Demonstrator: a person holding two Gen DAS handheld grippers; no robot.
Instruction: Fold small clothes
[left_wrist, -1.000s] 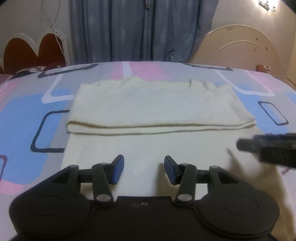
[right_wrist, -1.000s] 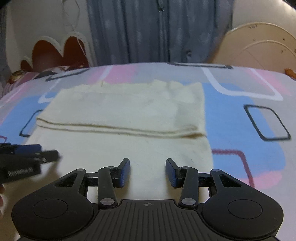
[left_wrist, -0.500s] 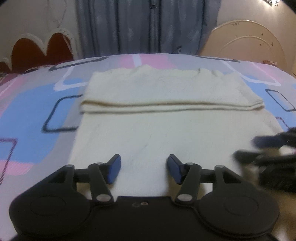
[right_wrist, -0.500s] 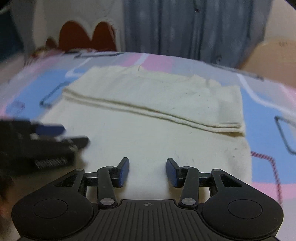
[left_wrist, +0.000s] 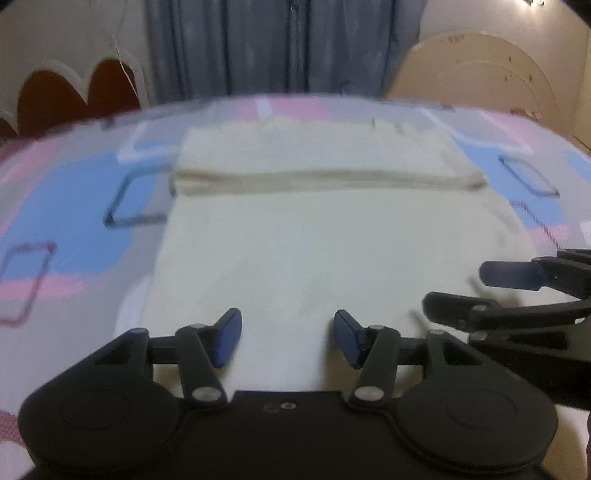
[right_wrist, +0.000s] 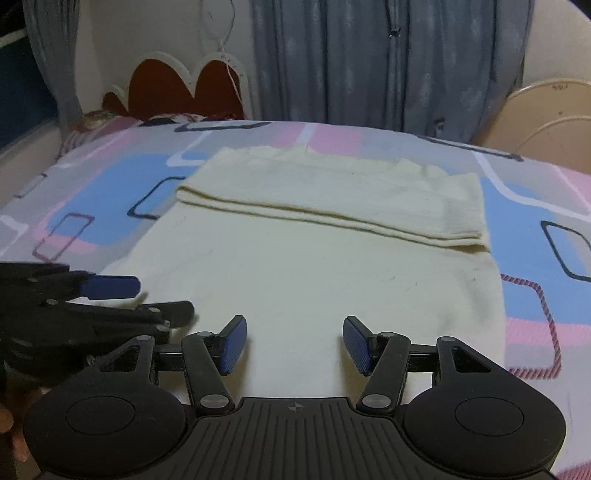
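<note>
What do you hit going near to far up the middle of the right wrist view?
Right tool, open → flat single layer of the cream garment → its folded-over band → patterned bedsheet → grey-blue curtain.

cream garment (right_wrist: 317, 266) flat on bed, far edge folded over

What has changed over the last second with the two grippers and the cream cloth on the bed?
Both grippers pulled back toward the near edge of the cream knitted cloth and came closer together: the right gripper and the left gripper now sit side by side. Nothing was grasped; both stayed open. The cloth's folded far band and the patterned bedsheet look unchanged.
</note>
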